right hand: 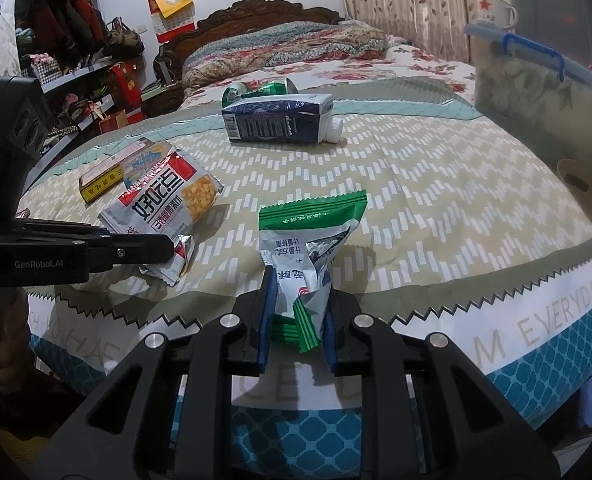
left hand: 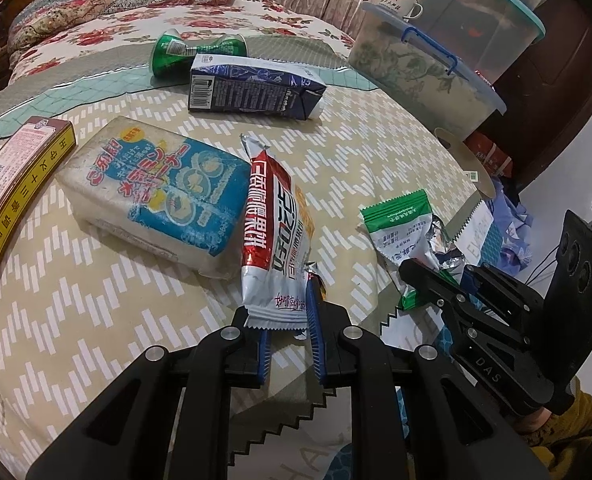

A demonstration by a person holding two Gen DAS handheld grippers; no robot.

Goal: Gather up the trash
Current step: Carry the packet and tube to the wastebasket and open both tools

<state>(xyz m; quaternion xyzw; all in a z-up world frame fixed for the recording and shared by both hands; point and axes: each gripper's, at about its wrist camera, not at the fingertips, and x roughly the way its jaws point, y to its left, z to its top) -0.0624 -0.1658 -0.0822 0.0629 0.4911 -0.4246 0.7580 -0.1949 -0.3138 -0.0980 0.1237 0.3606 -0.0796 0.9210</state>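
Note:
My left gripper is shut on the lower end of a red and white snack wrapper, which also shows in the right wrist view. My right gripper is shut on a green and white snack wrapper, seen in the left wrist view at the right. Both wrappers are at the bed's near edge. Farther back lie a dark blue milk carton and a crushed green can. A blue and white packet and a yellow-edged box lie to the left.
The bed is covered by a zigzag-patterned quilt with floral bedding behind. Clear plastic storage boxes with a mug on top stand at the right. Cluttered shelves stand at the left.

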